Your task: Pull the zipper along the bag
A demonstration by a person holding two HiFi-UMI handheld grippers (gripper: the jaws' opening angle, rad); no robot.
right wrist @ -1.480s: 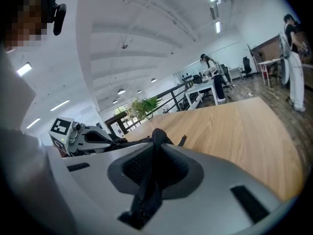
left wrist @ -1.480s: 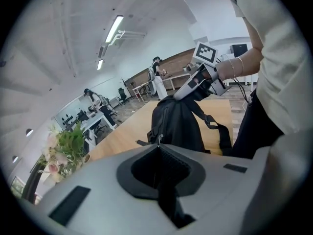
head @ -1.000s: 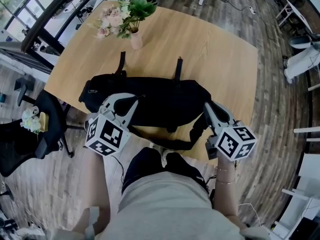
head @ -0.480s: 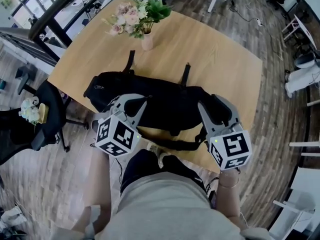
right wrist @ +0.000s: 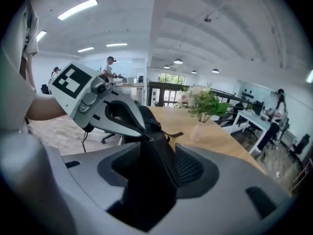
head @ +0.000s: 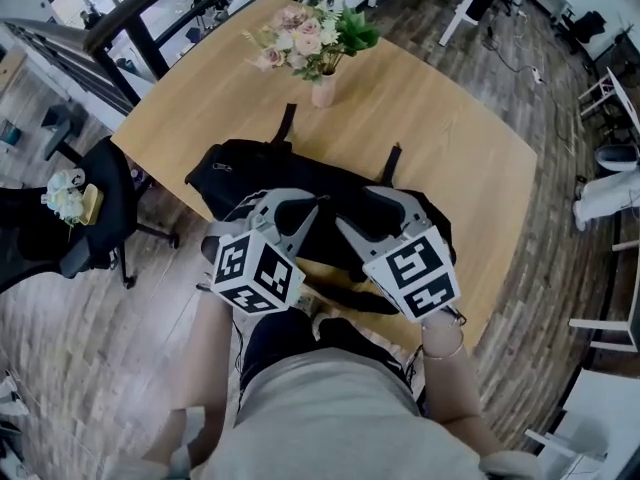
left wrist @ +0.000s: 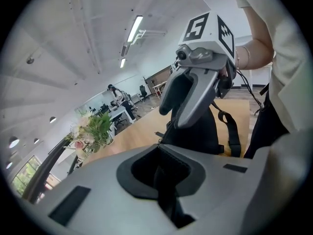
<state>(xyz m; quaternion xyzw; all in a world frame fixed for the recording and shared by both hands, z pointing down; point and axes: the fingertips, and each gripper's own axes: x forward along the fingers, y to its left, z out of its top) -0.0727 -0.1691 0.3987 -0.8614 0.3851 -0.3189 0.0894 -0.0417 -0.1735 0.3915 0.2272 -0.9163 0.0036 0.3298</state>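
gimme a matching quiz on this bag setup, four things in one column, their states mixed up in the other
Things:
1. bag
2. vase
3. left tongs
4. right tongs

States:
a. wide open
b. standing upright
c. lying flat, black
d. pinched shut

Pairs: 1-c, 2-b, 3-d, 4-a

The right tongs have just been opening. Black bag fabric shows between them, not gripped.

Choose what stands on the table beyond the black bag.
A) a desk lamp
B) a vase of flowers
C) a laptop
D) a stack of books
B: a vase of flowers stands on the wooden table, on the far side of the bag.
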